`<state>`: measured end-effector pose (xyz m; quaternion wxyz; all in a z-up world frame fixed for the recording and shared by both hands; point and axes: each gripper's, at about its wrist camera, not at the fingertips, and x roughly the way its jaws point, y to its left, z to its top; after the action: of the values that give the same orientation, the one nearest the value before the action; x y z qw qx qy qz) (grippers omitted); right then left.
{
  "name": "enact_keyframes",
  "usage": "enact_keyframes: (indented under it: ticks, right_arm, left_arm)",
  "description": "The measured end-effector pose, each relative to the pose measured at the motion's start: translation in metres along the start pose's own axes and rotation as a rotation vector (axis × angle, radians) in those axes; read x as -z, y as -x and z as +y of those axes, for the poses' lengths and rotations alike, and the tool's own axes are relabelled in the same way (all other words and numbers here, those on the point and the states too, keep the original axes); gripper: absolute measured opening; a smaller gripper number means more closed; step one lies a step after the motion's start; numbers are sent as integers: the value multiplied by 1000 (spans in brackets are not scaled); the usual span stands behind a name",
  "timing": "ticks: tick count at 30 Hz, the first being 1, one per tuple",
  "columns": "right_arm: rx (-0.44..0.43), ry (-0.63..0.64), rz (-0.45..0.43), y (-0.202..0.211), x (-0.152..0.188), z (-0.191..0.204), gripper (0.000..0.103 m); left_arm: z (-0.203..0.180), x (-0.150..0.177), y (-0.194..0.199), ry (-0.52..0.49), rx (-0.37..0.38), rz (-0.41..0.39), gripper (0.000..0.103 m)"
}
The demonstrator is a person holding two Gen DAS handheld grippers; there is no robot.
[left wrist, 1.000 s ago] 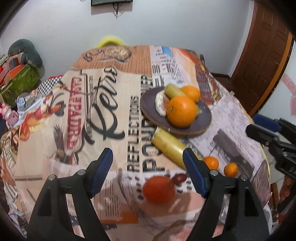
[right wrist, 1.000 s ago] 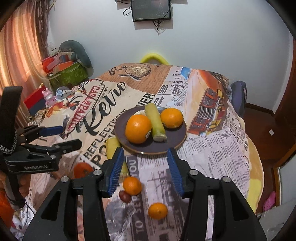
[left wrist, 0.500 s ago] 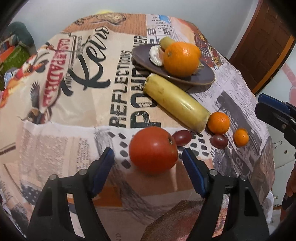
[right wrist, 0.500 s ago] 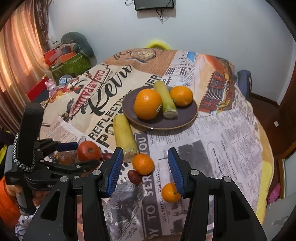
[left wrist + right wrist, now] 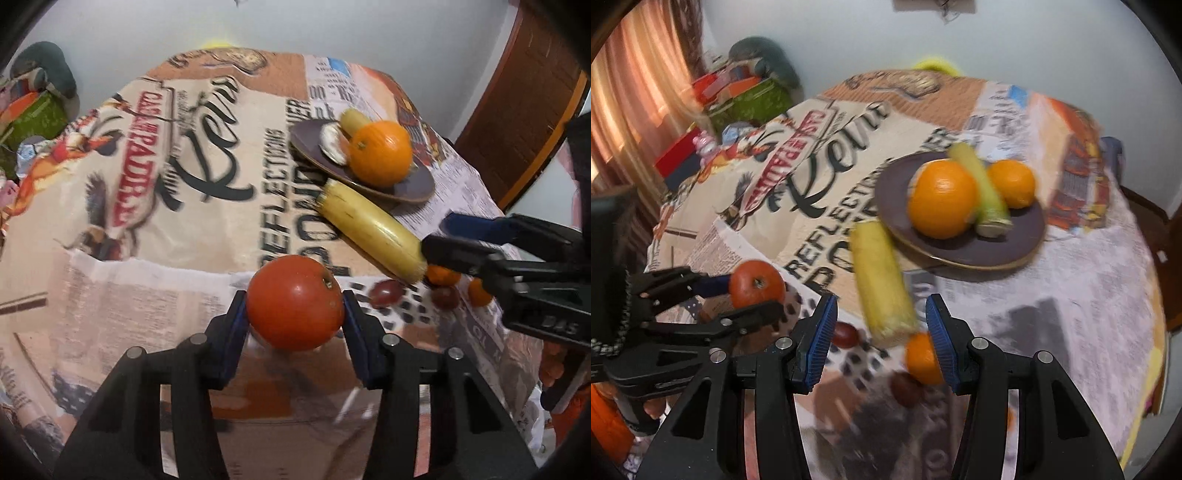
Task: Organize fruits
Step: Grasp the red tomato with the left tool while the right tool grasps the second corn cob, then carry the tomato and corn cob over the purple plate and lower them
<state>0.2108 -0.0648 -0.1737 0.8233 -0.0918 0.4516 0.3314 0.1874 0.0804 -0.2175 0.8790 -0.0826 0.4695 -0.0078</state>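
Since a second ago both grippers have dropped toward the near table edge; the left gripper [image 5: 294, 314], then wide open above the tomato [image 5: 294, 302], now has it between its jaws, which are closing, pads at both sides of the fruit, stem scar facing up and right. Tomato sits on the cloth [image 5: 147, 229] near the front edge, left of the other loose fruit. The right gripper [image 5: 881, 332] has moved left and down: earlier it framed a tangerine [image 5: 923, 358], now the tangerine lies against its right pad and nothing is pinched between the jaws, gap unchanged, partly open. The loose banana [image 5: 881, 280] lies between tomato and plate [image 5: 960, 254], long axis running from the plate's near-left rim toward the near side, its near end just above the tangerine and inside the right jaws' span. Two grapes [image 5: 846, 334] lie near that end, one on either side of the tangerine's left. On the plate: a big orange [image 5: 942, 199], a smaller one [image 5: 1012, 182], and a greenish banana [image 5: 982, 192] between them, pointing far-left to near-right. Right view is motion-blurred.
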Motion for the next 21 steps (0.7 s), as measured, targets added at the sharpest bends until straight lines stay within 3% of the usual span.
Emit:
enact_keyframes:
  ticks: [3, 14, 16, 21]
  right_arm:
    - [-16, 3, 40, -20, -10, 4, 46]
    - [64, 52, 135, -69, -27, 7, 46]
    - [90, 78, 126, -73, -26, 11, 40]
    - [121, 125, 90, -60, -21, 18, 38]
  left_arm:
    - [10, -3, 1, -12, 4, 4, 49]
    - [26, -3, -10, -10, 29, 5, 49]
    - [27, -3, -11, -10, 30, 4, 49]
    - [29, -4, -10, 2, 26, 0, 49]
